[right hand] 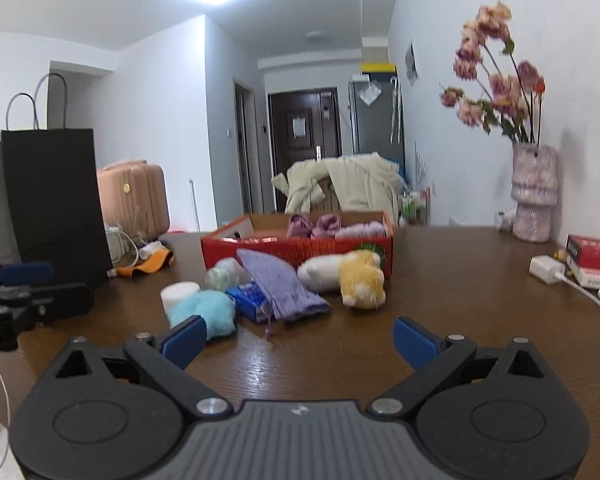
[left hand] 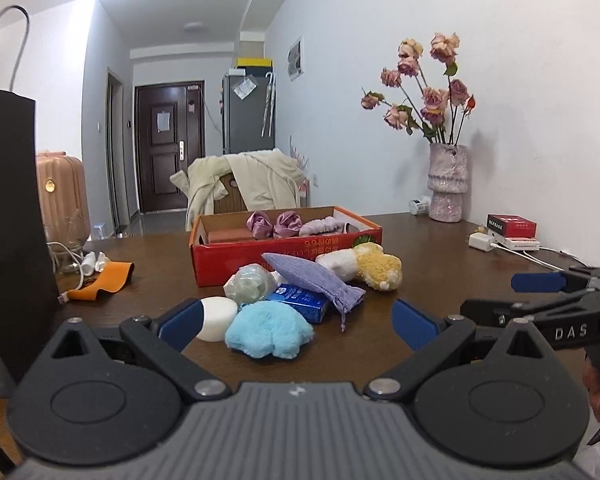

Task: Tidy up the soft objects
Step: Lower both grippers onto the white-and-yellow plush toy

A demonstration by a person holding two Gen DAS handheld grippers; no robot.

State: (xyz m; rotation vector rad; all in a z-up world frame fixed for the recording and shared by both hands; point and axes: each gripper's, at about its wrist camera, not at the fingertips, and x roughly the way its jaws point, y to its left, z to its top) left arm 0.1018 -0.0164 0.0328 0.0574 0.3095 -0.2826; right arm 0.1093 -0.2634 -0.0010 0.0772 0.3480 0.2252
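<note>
Both claws gape wide, empty: left gripper (left hand: 298, 320), right gripper (right hand: 298, 340). Fluffy blue plush (left hand: 269, 334), lavender knit pouch (left hand: 314, 282), yellow-white toy (left hand: 374, 266) heaped before the red box (left hand: 284, 250).

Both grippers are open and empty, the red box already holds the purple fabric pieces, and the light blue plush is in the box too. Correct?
Not quite: the light blue plush is not in the red box; the left wrist view shows it on the table, in front of the open left gripper. The rest stands: right gripper open and empty, purple fabric pieces inside.
</note>
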